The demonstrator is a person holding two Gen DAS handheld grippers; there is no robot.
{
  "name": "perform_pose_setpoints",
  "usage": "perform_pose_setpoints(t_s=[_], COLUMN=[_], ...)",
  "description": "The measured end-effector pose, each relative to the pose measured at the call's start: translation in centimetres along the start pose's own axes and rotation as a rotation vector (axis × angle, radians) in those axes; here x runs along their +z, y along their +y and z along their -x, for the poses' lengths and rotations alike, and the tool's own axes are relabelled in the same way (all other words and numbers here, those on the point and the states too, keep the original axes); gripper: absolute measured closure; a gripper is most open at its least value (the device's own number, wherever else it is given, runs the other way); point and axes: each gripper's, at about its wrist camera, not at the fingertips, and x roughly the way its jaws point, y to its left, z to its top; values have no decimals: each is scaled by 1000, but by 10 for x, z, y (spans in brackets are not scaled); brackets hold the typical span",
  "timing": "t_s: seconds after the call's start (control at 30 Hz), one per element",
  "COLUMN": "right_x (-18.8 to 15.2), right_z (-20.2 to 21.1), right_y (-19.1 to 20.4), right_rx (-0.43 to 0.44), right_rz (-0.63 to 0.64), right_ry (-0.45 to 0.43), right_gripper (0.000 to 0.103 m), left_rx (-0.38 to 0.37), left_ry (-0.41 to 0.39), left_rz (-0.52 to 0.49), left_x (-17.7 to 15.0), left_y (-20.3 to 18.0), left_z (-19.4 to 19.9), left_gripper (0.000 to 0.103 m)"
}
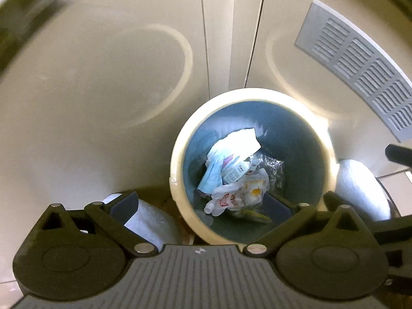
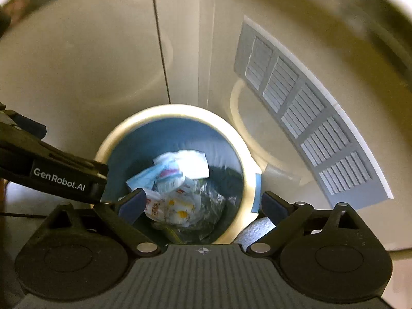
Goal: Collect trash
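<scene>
The trash (image 1: 235, 177), crumpled wrappers and clear plastic, was seen lying at the bottom of a cream-rimmed bin (image 1: 177, 154) with a blue inside, set against cream cabinet doors (image 1: 103, 77) bearing a grey vent (image 1: 360, 72). The left gripper (image 1: 203, 206) and the right gripper (image 2: 203, 203) were held above the bin, the fingers of each spread wide with nothing between them.

The floor (image 1: 10, 283) is pale tile, seen only in slivers at the frame edges. On it stands a round bin (image 1: 177, 154) with a cream rim and blue inside, close against cream cabinet doors (image 1: 103, 77). Two white textured rolls (image 1: 154, 226) sit just beside the bin, one on either side
</scene>
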Motion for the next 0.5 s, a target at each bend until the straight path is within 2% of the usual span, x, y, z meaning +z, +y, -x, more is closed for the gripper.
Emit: perform_pose_setpoints(t_s=[0.2, 0.5], right_x=[-15, -32], right_z=[45, 76], right_y=[4, 19], right_rx=[-14, -28], right_rz=[8, 68], right_ry=[-117, -194], right_gripper=[3, 2], left_rx=[29, 64], left_ry=[-97, -176], left_rz=[10, -26], left_x=[-24, -46], left_y=[3, -4], left_z=[43, 78], left_gripper=[0, 0])
